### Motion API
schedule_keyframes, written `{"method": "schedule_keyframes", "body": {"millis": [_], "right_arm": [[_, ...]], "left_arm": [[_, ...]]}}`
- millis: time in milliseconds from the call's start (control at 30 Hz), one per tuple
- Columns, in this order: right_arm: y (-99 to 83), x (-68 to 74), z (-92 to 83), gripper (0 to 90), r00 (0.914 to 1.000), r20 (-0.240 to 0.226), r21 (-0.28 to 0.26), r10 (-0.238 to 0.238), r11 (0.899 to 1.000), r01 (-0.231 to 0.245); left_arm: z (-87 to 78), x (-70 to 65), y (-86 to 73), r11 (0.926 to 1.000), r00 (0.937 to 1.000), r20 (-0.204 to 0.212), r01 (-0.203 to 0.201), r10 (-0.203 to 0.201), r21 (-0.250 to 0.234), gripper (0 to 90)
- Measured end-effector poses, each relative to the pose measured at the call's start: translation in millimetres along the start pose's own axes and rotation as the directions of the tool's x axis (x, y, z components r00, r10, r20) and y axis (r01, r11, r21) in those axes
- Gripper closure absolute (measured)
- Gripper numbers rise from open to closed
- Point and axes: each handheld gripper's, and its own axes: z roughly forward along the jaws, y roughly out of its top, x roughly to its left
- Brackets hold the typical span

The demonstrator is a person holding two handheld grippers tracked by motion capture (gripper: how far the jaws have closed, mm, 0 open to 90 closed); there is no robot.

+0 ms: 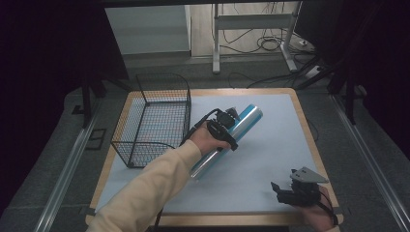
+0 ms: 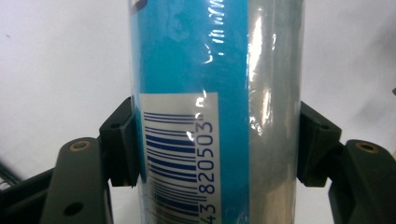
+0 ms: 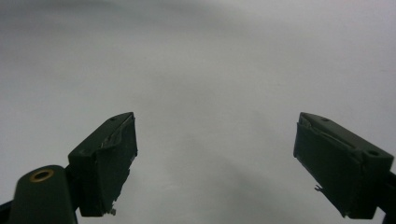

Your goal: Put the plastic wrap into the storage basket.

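A long blue and silver foil-wrapped roll (image 1: 231,136) lies aslant over the middle of the white table mat, lifted in my left gripper (image 1: 224,126), which grips it around its middle. In the left gripper view the roll (image 2: 215,93) stands between the two black jaws, a barcode label facing the camera, and both pads (image 2: 122,144) press its sides. My right gripper (image 1: 286,189) rests near the table's front right corner. Its jaws stand wide apart over bare mat in the right gripper view, with its fingertips (image 3: 112,154) holding nothing.
A black wire basket (image 1: 153,118) stands at the table's left side, just left of the roll. The white mat (image 1: 270,145) lies bare to the right of the roll. A metal table frame and cables stand on the floor beyond the far edge.
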Motion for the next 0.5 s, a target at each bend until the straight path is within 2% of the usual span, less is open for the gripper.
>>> {"method": "schedule_keyframes", "body": {"millis": [500], "right_arm": [[-0.2,-0.4,0.6,13.7,1.0,0.003,0.004,0.002,1.0,-0.002]], "left_arm": [[-27.7,8.2,15.6,0.9998,0.9995,-0.032,0.001,-0.002,-0.022,31.5]]}}
